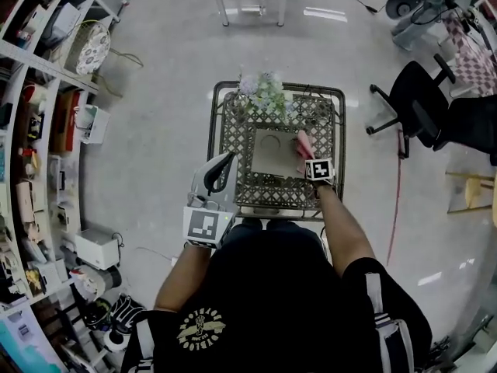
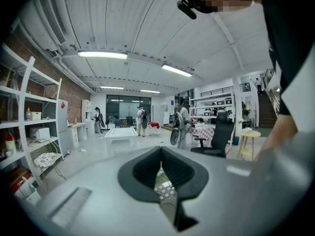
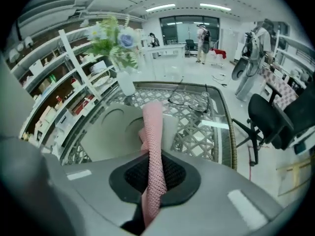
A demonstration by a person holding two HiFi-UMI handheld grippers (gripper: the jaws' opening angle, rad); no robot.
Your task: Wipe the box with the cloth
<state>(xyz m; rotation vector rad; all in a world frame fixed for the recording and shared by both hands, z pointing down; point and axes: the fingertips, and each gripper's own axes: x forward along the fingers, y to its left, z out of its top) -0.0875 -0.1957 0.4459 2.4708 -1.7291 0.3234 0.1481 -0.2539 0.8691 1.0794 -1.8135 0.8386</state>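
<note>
Now, left gripper (image 1: 224, 162): raised off the surface's left edge and aimed up into the room. Its jaws are pressed together with nothing between them, and it takes no part in the wiping.
Surface (image 1: 326, 123): a lattice top under glass, with a vase of flowers (image 1: 264, 92) at the far edge.
Box (image 1: 273, 152): flat and grey with round cut-outs, lying in the middle of the surface just in front of the flowers.
Cloth (image 1: 303, 144): pink and bunched into a hanging strip over the box's right edge. Whether it is pressing on the box or only just above it cannot be told.
Right gripper (image 3: 151, 176): clamped on the cloth, reaching over the surface's right half.
Done so far: the cloth is in hand and brought to the box. The box shows no marks or wet streaks, so the wiped share cannot be read off.
Left to do: probably strokes leftward across the rest of the box top.
</note>
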